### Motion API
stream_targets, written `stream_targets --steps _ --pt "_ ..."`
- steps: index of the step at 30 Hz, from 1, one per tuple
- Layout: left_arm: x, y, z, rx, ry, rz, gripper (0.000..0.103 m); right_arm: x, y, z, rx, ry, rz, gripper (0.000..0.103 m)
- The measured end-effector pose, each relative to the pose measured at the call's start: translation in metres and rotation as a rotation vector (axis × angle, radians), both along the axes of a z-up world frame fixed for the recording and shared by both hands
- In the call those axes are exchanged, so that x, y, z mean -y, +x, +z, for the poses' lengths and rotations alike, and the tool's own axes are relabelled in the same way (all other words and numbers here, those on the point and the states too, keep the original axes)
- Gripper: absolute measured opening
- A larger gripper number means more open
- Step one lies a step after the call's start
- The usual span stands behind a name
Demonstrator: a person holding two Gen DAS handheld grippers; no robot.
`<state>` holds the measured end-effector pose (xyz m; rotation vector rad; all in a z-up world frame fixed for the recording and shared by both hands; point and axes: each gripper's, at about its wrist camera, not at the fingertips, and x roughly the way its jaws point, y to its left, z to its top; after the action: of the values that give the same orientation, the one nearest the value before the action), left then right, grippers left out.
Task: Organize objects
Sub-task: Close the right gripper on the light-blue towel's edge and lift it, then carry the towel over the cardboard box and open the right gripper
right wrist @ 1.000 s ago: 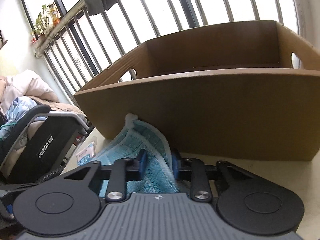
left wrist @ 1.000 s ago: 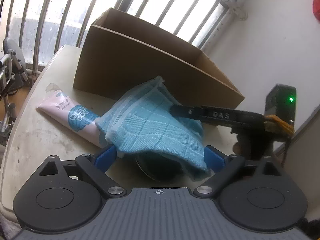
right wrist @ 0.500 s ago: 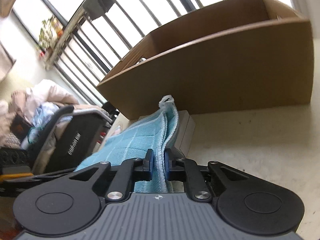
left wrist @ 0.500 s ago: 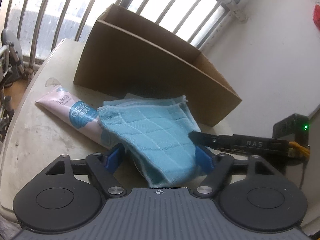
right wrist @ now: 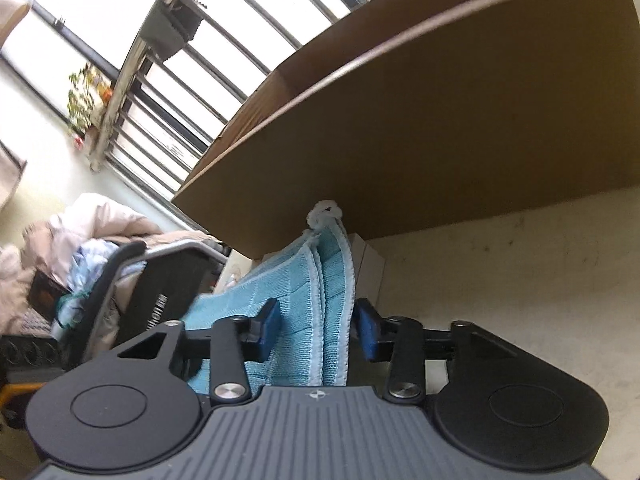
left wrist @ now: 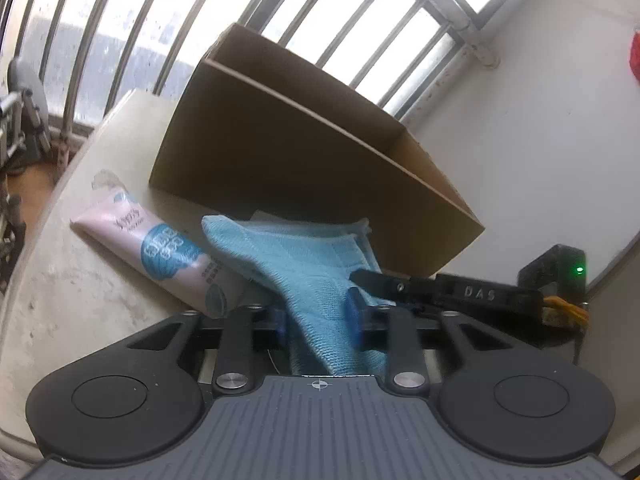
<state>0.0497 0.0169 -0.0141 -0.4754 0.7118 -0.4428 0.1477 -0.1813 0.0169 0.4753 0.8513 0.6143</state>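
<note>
The blue checked cloth (left wrist: 304, 264) lies folded on the table (left wrist: 80, 288), just in front of the cardboard box (left wrist: 304, 160), draped partly over a small white box (right wrist: 370, 258) and touching the pink tube (left wrist: 160, 256) beside it. Its near end is bunched between the blue pads of our left gripper (left wrist: 316, 312).

Left gripper: the jaws have just been closing and are now clenched on the bunched cloth, both pads pressing the fabric.

Right gripper (right wrist: 318, 328): the jaws have just been opening. The folded edge of the cloth runs between the pads, but we see a gap at each pad, so we judge this side released.

Hazards, as we judge them:
- Unfolding. With only one end pinched, the layers may slide apart or hang open on lifting. Cause: a grip on bunched fabric rather than on all the folded edges.
- Dragging neighbours. The cloth rests on the pink tube and the small white box; a fast pull may shift either, or roll the tube toward the table edge.
- Snagging. The right gripper's pads stand on both sides of the cloth; withdrawing sideways may catch the hem.
- Box wall. The near wall of the cardboard box stands high; a low carry may snag the trailing cloth on the rim.
</note>
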Motion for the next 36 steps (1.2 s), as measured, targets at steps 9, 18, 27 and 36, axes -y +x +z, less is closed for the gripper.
stream_targets --steps 9,18,27,36 --pt "0.020 -0.007 0.011 0.080 0.127 0.012 0.008 -0.019 -0.029 0.028 0.189 -0.170 -0.004 0.008" --pt "0.021 -0.017 0.027 0.128 0.116 0.014 0.007 -0.020 -0.047 0.054 0.287 -0.195 -0.026 0.008" --pt "0.033 -0.025 0.062 0.238 0.122 -0.010 0.007 -0.014 -0.064 0.094 0.413 -0.195 -0.075 0.008" --pt "0.063 0.003 0.105 0.336 0.149 -0.072 0.007 0.000 -0.053 0.146 0.533 -0.212 -0.142 0.008"
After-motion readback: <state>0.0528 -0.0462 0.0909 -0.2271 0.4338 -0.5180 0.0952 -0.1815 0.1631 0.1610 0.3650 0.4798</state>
